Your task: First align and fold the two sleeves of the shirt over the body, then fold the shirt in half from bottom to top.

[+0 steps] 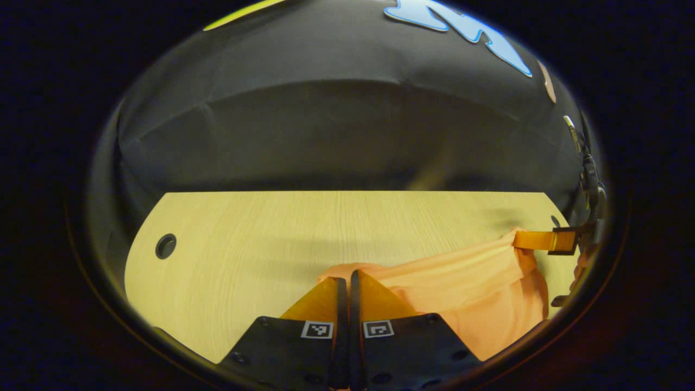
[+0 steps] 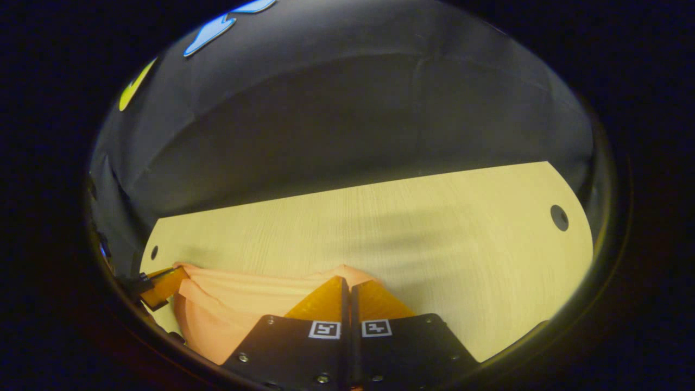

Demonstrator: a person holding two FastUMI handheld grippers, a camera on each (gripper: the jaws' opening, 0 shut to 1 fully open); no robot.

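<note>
Shirt [image 1: 478, 282] hangs stretched between both jaws, each clamped on fabric.

Shirt [image 1: 467, 293]: lower part cut off by the view's edge right of the left gripper [image 1: 347, 282] fingers; the pinched hem is hidden between them. Right gripper [image 2: 347, 288]: the fabric between its fingers is likewise hidden.

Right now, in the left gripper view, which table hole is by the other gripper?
The right hole, just above the right gripper pinching the shirt. The left hole sits far off, with bare table around it.
</note>
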